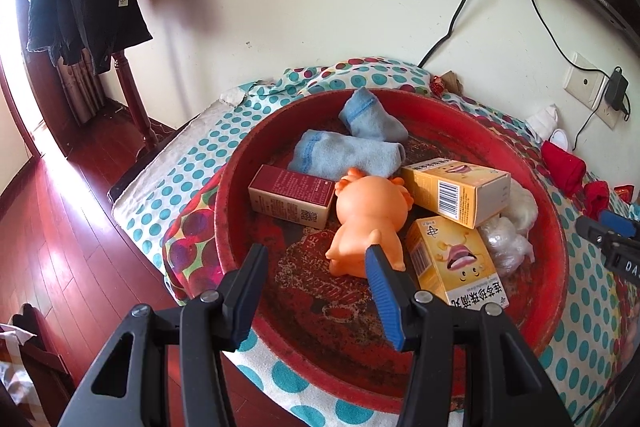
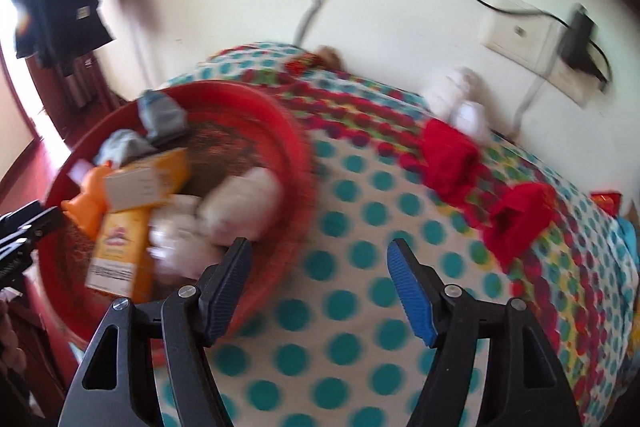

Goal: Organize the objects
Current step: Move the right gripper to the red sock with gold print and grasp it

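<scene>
left hand-held gripper (image 1: 316, 259) agape, orange toy (image 1: 368, 215) just beyond

Right wrist view, blurred throughout. Right gripper (image 2: 318, 259): jaws apart, nothing between them, over a bare stretch of the white cloth with teal polka dots (image 2: 360, 307) covering the surface. Round red basin (image 2: 280, 119) sits left of the gripper, its rim just beside the left finger. Inside it: an orange rubber toy (image 2: 90, 203), two yellow cardboard boxes (image 2: 120, 251), pale grey-blue socks (image 2: 162, 115) at the far side, and white crumpled bundles (image 2: 240, 203) near the right rim. Two red rolled cloth pieces (image 2: 450, 159) lie on the cloth to the right, well apart from the basin. White wall socket with black plug (image 2: 576, 39) behind.
</scene>
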The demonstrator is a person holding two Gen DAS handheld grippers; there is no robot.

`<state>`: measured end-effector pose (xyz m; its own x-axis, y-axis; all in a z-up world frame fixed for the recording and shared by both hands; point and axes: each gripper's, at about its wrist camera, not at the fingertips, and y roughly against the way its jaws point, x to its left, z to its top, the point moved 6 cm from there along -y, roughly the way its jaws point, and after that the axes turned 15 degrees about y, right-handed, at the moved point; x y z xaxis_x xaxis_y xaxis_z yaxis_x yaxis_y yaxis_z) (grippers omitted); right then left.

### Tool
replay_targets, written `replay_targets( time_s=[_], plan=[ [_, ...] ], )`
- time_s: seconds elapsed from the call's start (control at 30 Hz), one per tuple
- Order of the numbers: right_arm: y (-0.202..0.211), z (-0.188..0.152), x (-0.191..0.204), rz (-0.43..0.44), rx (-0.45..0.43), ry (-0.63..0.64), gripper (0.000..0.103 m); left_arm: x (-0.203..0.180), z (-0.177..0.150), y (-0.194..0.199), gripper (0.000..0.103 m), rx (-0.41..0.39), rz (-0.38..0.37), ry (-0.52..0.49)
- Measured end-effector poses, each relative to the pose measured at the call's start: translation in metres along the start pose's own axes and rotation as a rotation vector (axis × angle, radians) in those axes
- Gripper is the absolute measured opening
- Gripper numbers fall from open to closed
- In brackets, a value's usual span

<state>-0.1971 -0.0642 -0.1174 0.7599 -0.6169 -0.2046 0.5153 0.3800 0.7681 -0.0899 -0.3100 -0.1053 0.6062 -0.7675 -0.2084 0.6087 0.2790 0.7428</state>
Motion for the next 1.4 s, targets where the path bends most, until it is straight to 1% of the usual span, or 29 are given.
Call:
replay_targets(
  time_s=[0.13,0.2,0.23,0.27,0.33,0.4,0.6,0.73,0.83,0.93,1.0,1.03,1.07,1.1,1.13,1.17,1.23,1.4],
  plan=[
    [-0.012,-0.026,-0.058,-0.081,0.044,-0.100,0.068,-0.001,-0.001,-0.001,0.052,0.008,-0.009,-0.003],
    [-0.019,-0.036,-0.082,-0.099,0.061,-0.161,0.068,-0.001,-0.001,-0.001,0.052,0.009,-0.006,-0.005],
    [-0.021,-0.039,-0.090,-0.102,0.065,-0.187,0.070,-0.002,-0.002,-0.001,0.052,0.010,-0.007,-0.008],
    [-0.023,-0.043,-0.100,-0.106,0.069,-0.225,0.075,-0.002,-0.002,-0.001,0.052,0.010,-0.004,-0.008],
    [-0.031,-0.049,-0.122,-0.106,0.079,-0.318,0.080,-0.003,-0.003,-0.002,0.052,0.018,-0.006,-0.011],
    [-0.035,-0.050,-0.135,-0.108,0.082,-0.375,0.080,-0.004,-0.003,-0.003,0.052,0.020,-0.006,-0.013],
    [-0.059,-0.042,-0.159,-0.112,0.089,-0.462,0.086,-0.006,-0.007,-0.005,0.052,0.027,-0.004,-0.026],
    [-0.076,-0.033,-0.167,-0.122,0.099,-0.485,0.088,-0.008,-0.009,-0.007,0.052,0.025,0.007,-0.043],
    [-0.090,-0.029,-0.170,-0.111,0.107,-0.508,0.088,-0.008,-0.010,-0.009,0.052,0.025,0.014,-0.050],
    [-0.101,-0.028,-0.172,-0.117,0.120,-0.501,0.088,-0.007,-0.010,-0.011,0.052,0.032,0.006,-0.043],
    [-0.104,-0.025,-0.170,-0.138,0.109,-0.464,0.086,-0.006,-0.011,-0.013,0.052,0.038,0.015,-0.038],
    [-0.104,-0.025,-0.169,-0.146,0.108,-0.438,0.083,-0.005,-0.010,-0.014,0.052,0.037,0.019,-0.035],
    [-0.105,-0.024,-0.168,-0.153,0.109,-0.413,0.075,-0.004,-0.010,-0.016,0.052,0.039,0.021,-0.032],
    [-0.104,-0.024,-0.164,-0.156,0.106,-0.372,0.071,-0.003,-0.011,-0.017,0.052,0.040,0.025,-0.032],
    [-0.103,-0.024,-0.162,-0.151,0.098,-0.344,0.063,-0.003,-0.011,-0.017,0.052,0.039,0.033,-0.031],
    [-0.102,-0.024,-0.161,-0.146,0.091,-0.330,0.058,-0.002,-0.011,-0.017,0.052,0.034,0.035,-0.032],
    [-0.097,-0.027,-0.158,-0.135,0.077,-0.309,0.053,-0.002,-0.010,-0.016,0.052,0.024,0.041,-0.032],
    [-0.081,-0.044,-0.156,-0.108,0.051,-0.284,0.050,-0.005,-0.011,-0.012,0.052,-0.008,0.044,-0.053]
  ],
)
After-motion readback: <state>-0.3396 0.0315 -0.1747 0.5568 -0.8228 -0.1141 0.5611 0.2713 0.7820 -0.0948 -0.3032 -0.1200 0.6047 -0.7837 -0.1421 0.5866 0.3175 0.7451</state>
